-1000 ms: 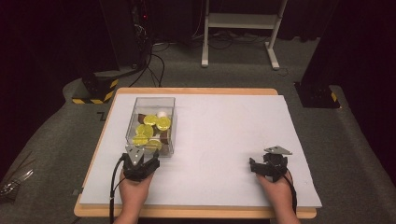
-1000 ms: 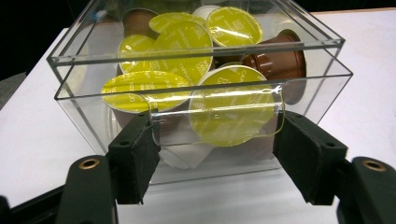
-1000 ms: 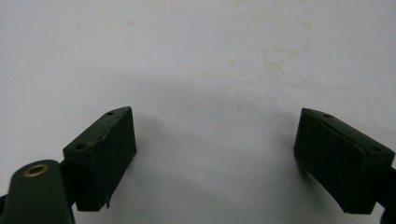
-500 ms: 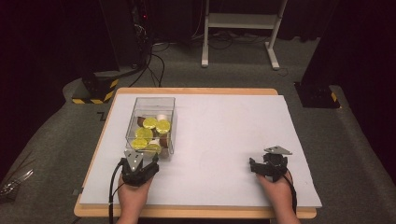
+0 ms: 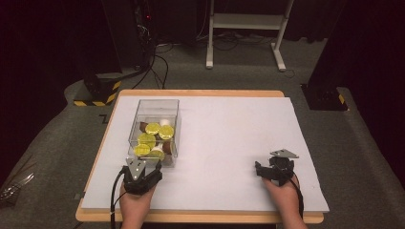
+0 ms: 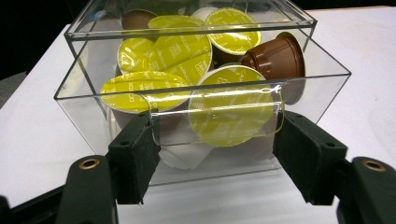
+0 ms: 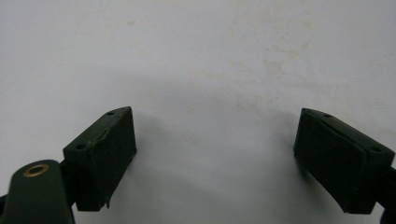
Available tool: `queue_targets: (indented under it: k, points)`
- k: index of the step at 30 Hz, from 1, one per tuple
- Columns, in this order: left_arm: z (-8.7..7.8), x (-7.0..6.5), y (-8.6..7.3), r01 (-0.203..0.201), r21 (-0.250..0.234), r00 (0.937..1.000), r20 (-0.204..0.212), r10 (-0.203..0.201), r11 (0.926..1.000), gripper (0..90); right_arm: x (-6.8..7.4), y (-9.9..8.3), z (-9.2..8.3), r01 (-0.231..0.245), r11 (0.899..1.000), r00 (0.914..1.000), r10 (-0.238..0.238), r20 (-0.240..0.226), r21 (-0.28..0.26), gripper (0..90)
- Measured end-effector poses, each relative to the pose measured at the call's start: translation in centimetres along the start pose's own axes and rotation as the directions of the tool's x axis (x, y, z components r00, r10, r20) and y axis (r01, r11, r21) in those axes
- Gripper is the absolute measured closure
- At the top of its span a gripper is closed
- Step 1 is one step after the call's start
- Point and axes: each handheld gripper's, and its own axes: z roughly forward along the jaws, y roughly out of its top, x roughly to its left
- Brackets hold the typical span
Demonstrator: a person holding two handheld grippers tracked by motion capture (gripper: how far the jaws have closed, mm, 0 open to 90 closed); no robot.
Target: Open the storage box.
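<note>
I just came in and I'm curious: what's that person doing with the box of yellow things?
A person holds a gripper in each hand at a white table. The left gripper sits at the near wall of a clear box full of yellow-lidded coffee capsules, jaws open on either side of a small clear tab. The right gripper rests open over bare table.

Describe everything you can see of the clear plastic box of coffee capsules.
The clear, straight-walled plastic box stands upright on the white table cover, at its left side. It holds a loose pile of coffee capsules: brown cups with yellow foil lids, some white. A clear curved tab on its near wall lies between the open jaws of the left gripper; whether the pads touch it I cannot tell.
</note>
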Motion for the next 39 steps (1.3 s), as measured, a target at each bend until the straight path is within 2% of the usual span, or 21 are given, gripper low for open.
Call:
queue_targets:
  k: [3, 5, 13, 25, 30, 34, 39]
  points:
    - [-0.4, 0.0, -0.1, -0.010, 0.004, 1.0000, 0.000, 0.010, 0.9999, 32.7, 0.0, 0.0, 0.0, 0.000, 1.000, 1.0000, 0.000, 0.000, 0.000, 13.0]
    - [-0.6, 0.0, -0.2, 0.000, -0.001, 1.0000, 0.002, 0.000, 1.0000, 32.7, 0.0, 0.0, 0.0, 0.000, 1.000, 1.0000, 0.000, 0.000, 0.000, 13.0]
    - [-1.7, 0.0, -0.5, -0.007, -0.002, 1.0000, 0.005, 0.007, 1.0000, 32.7, 0.0, 0.0, 0.0, 0.001, 1.000, 1.0000, -0.001, 0.001, 0.000, 13.1]
    - [-2.2, 0.1, -0.9, -0.003, -0.001, 0.9999, 0.012, 0.003, 1.0000, 32.6, 0.0, 0.0, 0.0, 0.001, 1.000, 1.0000, -0.001, 0.002, 0.000, 13.2]
    - [-2.3, 0.5, -0.6, 0.030, 0.001, 0.9987, 0.041, -0.030, 0.9995, 31.5, 0.0, 0.0, 0.0, 0.001, 1.000, 1.0000, -0.001, 0.002, 0.000, 13.2]
    - [-2.5, 0.7, -0.4, 0.033, 0.018, 0.9980, 0.053, -0.034, 0.9993, 27.8, 0.0, 0.0, 0.0, 0.001, 1.000, 1.0000, -0.001, 0.002, 0.000, 13.2]
    - [-2.9, 1.0, -0.1, 0.037, 0.014, 0.9969, 0.069, -0.037, 0.9992, 28.3, 0.0, 0.0, 0.0, 0.003, 1.000, 1.0000, -0.003, 0.002, 0.000, 13.2]
